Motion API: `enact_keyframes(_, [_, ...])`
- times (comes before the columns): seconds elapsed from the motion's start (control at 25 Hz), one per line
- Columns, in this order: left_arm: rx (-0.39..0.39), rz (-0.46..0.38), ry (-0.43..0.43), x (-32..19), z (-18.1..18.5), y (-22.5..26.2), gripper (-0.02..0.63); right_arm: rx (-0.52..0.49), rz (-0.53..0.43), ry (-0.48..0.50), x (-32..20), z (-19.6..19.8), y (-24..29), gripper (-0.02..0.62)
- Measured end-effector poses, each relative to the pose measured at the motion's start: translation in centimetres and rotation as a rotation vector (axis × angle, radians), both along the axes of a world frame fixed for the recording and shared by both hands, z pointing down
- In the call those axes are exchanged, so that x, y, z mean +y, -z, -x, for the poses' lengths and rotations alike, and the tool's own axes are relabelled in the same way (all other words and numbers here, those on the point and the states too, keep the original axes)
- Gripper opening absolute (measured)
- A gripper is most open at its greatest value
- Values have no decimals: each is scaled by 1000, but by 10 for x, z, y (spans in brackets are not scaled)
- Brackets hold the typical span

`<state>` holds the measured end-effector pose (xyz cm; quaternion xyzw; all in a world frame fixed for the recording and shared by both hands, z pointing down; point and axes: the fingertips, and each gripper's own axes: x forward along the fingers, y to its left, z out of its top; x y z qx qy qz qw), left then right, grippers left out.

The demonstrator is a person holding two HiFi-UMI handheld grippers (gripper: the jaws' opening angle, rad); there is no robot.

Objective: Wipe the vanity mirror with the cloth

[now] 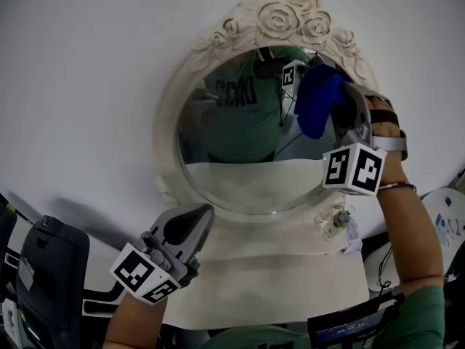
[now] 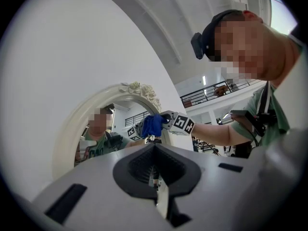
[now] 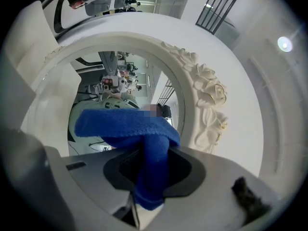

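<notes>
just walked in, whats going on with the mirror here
A person is cleaning the vanity mirror using two hand-held grippers. The right gripper is shut on a blue cloth and holds it at the upper right of the glass, near the rose-carved frame. The left gripper is shut and empty, low in front of the mirror's base.

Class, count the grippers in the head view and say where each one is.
2. The left gripper is low, below the mirror, jaws together and empty. The right gripper is at the mirror's upper right, clamping the blue cloth.
</notes>
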<state>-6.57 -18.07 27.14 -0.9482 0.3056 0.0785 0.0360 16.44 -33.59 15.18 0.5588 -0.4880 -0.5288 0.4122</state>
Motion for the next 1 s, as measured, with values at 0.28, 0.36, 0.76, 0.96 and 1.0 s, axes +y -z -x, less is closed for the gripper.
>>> enact_keyframes(0.28, [0, -1, 15, 3, 7, 0, -3, -47, 13, -35, 0, -11, 0, 109])
enact_keyframes(0.36, [0, 3, 24, 3, 13, -1, -3, -67, 11, 2, 4, 1, 3, 109])
enact_keyframes(0.76, [8, 8, 77, 8, 44, -2, -3, 41, 34, 394, 23, 199, -17, 109])
enact_keyframes(0.96, [18, 4, 101, 12, 61, -1, -3, 74, 46, 426, 11, 249, -20, 109])
enact_keyframes(1.0, [19, 4, 106, 13, 64, -1, -3, 76, 48, 425, 9, 254, -20, 109])
